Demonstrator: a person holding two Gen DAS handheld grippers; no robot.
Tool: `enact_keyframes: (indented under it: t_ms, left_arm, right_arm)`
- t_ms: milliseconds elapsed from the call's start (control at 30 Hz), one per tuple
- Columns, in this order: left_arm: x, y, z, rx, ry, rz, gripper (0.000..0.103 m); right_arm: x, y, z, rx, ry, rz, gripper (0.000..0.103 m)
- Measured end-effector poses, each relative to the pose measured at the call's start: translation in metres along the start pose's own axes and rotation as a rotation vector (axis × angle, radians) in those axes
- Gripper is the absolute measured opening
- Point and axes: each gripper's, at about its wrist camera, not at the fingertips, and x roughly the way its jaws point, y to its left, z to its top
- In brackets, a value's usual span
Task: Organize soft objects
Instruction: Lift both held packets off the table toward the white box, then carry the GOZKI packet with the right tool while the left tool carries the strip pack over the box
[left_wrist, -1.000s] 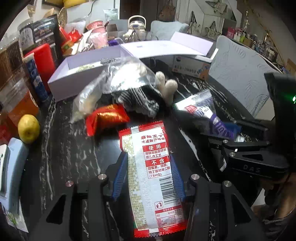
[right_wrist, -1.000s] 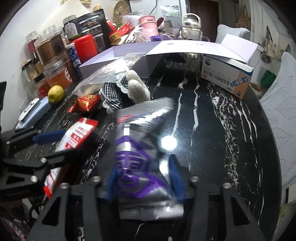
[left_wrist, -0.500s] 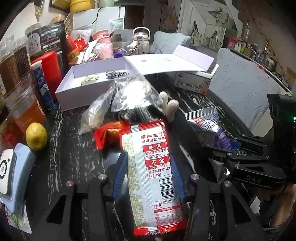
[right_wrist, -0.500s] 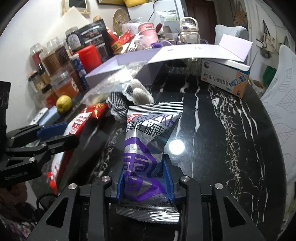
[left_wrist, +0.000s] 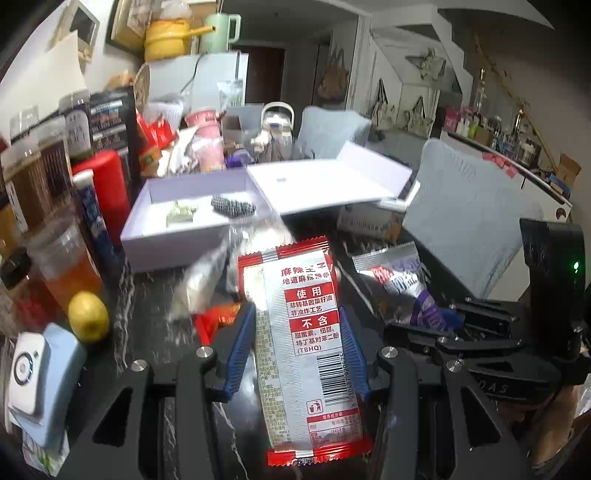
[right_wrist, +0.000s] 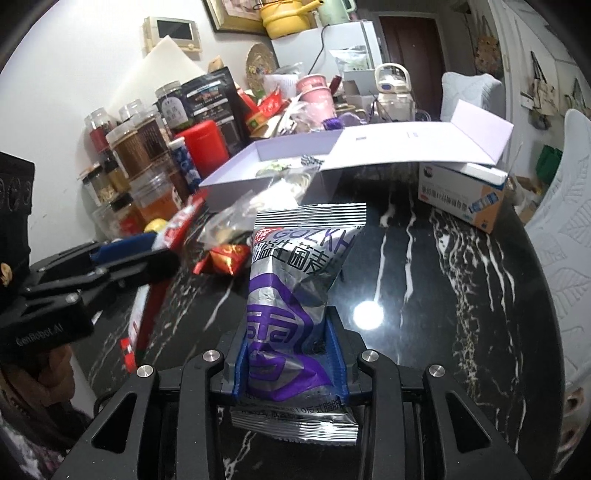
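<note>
My left gripper (left_wrist: 296, 314) is shut on a red and white snack packet (left_wrist: 314, 387), which stands lifted above the black marble table (left_wrist: 147, 325). In the right wrist view my right gripper (right_wrist: 290, 334) is shut on a silver and purple snack packet (right_wrist: 295, 258), also held off the table. From the left wrist view, that silver packet (left_wrist: 395, 273) sits in the right gripper (left_wrist: 439, 319) at the right. Beyond both stands an open lavender box (left_wrist: 192, 236) holding a small checked item (left_wrist: 232, 205) and a pale green item (left_wrist: 181, 214).
A clear plastic bag (left_wrist: 207, 280) and a small red packet (left_wrist: 218, 317) lie between the grippers and the box. A lemon (left_wrist: 88, 315), jars (right_wrist: 129, 147) and a light blue device (left_wrist: 40, 369) crowd the left. A blue and white carton (right_wrist: 465, 199) lies under the box lid.
Both grippers have risen with their packets, and both views have tilted up so the inside of the box shows. The right jaws tightened on the silver packet.
</note>
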Motion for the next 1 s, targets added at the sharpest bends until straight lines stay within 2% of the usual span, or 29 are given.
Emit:
enact_keyframes:
  t_ms: [333,633,833,1000]
  left_arm:
    - [-0.018,0.003,0.033,0.016,-0.120,0.004,0.046]
    - [-0.032,0.017,0.082,0.012,-0.243,0.002,0.046]
    - [-0.027,0.036,0.112,0.000,-0.280,0.023,0.046]
    - [-0.016,0.055,0.135,-0.034,-0.286,0.049,0.046]
  right_arm:
    - [-0.018,0.003,0.035,-0.019,-0.075,0.029,0.035]
    - [-0.033,0.019,0.094,-0.116,-0.155,0.101,0.035]
    - [-0.027,0.032,0.134,-0.182,-0.195,0.109,0.035]
    - [-0.011,0.035,0.159,-0.204,-0.196,0.128,0.035]
